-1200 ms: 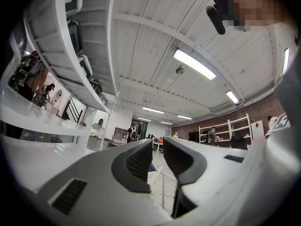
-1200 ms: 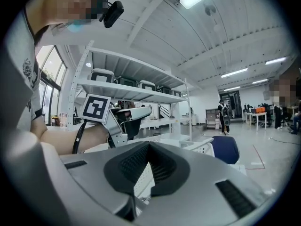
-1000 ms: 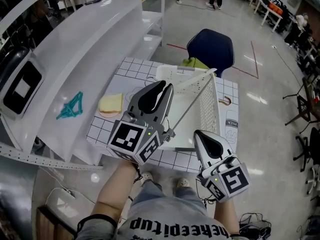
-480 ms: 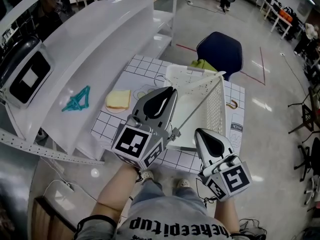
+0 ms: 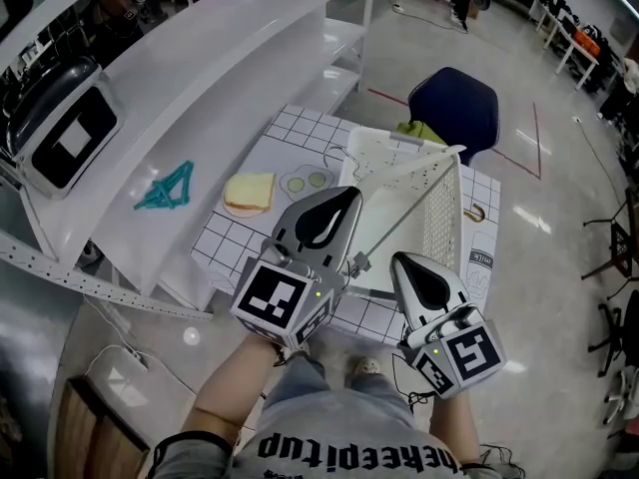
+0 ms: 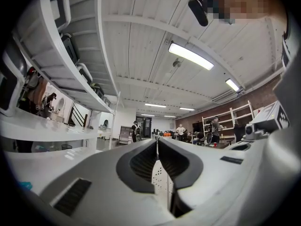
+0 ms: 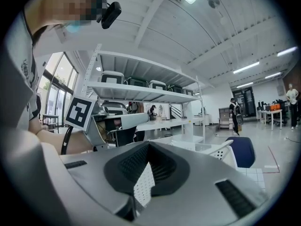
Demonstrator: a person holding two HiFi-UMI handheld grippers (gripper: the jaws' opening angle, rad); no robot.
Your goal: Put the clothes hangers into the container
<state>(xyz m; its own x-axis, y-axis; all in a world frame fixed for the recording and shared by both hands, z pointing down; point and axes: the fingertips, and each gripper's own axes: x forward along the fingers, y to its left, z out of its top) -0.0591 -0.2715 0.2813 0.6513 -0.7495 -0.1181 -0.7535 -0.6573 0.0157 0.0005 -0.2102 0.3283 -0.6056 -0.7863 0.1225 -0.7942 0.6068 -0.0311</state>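
The left gripper [image 5: 344,200] has its jaws pressed together on a thin perforated wall of the white basket [image 5: 439,218]; the left gripper view shows that wall [image 6: 160,182] pinched edge-on between the dark pads. The right gripper [image 5: 406,262] does the same nearer the person, and in the right gripper view [image 7: 148,149] a corner of the perforated wall [image 7: 142,187] stands between its closed jaws. The basket sits tilted over the grid-patterned table [image 5: 235,238], with one long rim running slantwise from the left gripper toward the far corner. The teal hangers [image 5: 165,188] lie in a loose bunch on the white counter [image 5: 200,98] to the left, well apart from the basket and outside it. A slice of toast [image 5: 250,192] lies on the table between the hangers and the basket, with two green rounds [image 5: 307,181] just beside it. A black-and-white box [image 5: 62,138] stands further left on the counter. Beyond the table are a blue chair [image 5: 454,108] and a green cloth [image 5: 424,131] at the basket's far edge.
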